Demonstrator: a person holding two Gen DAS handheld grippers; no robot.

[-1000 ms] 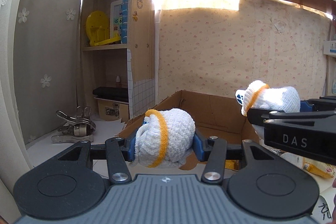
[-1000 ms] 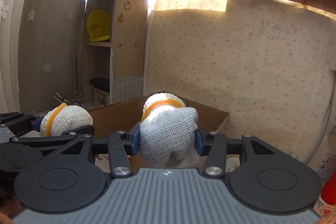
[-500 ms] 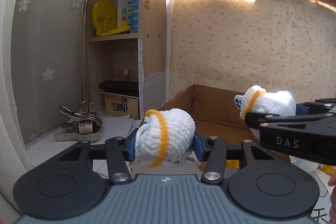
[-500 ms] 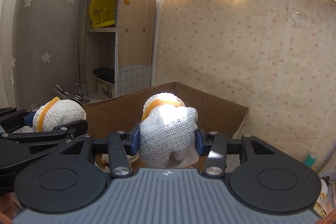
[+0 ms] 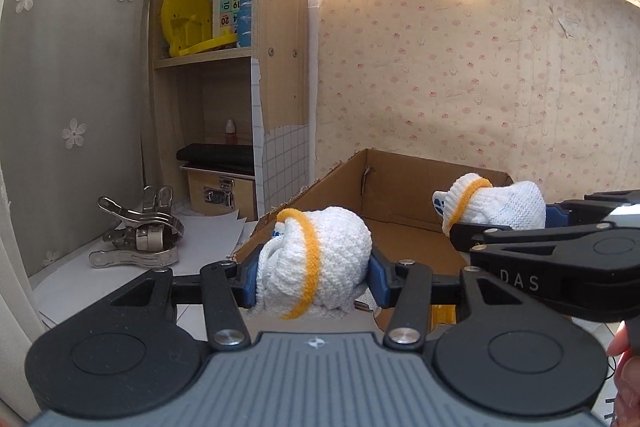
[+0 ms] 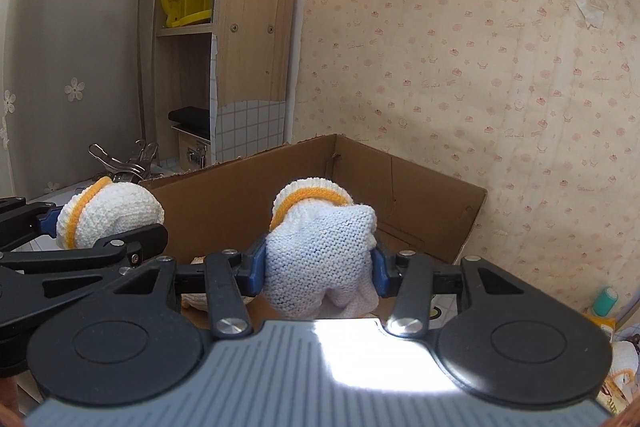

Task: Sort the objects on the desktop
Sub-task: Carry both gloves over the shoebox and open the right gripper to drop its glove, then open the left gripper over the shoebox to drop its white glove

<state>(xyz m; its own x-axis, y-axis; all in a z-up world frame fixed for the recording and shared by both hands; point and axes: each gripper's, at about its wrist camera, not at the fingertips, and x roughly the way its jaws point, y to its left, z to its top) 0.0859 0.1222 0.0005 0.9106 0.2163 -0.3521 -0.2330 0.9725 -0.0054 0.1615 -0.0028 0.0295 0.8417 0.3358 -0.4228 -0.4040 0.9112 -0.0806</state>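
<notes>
My left gripper (image 5: pixel 312 277) is shut on a bunched white knit glove with a yellow cuff band (image 5: pixel 320 263), held at the near left edge of an open cardboard box (image 5: pixel 400 187). My right gripper (image 6: pixel 318 273) is shut on a second white knit glove with a yellow cuff (image 6: pixel 320 247), held above the box's (image 6: pixel 420 195) near side. In the left wrist view the right gripper and its glove (image 5: pixel 496 207) sit to the right, over the box. In the right wrist view the left gripper's glove (image 6: pixel 108 213) sits to the left.
Metal clips (image 5: pixel 140 235) lie on white paper left of the box. A wooden shelf unit (image 5: pixel 276 47) stands behind, holding a yellow plastic item (image 5: pixel 188 19) and a small latched case (image 5: pixel 220 187). A teal-capped bottle (image 6: pixel 606 301) stands at the right. The papered wall is behind the box.
Both views have tilted down and come closer to the box. Both gloves stay clamped. The right gripper now sits further over the box.
</notes>
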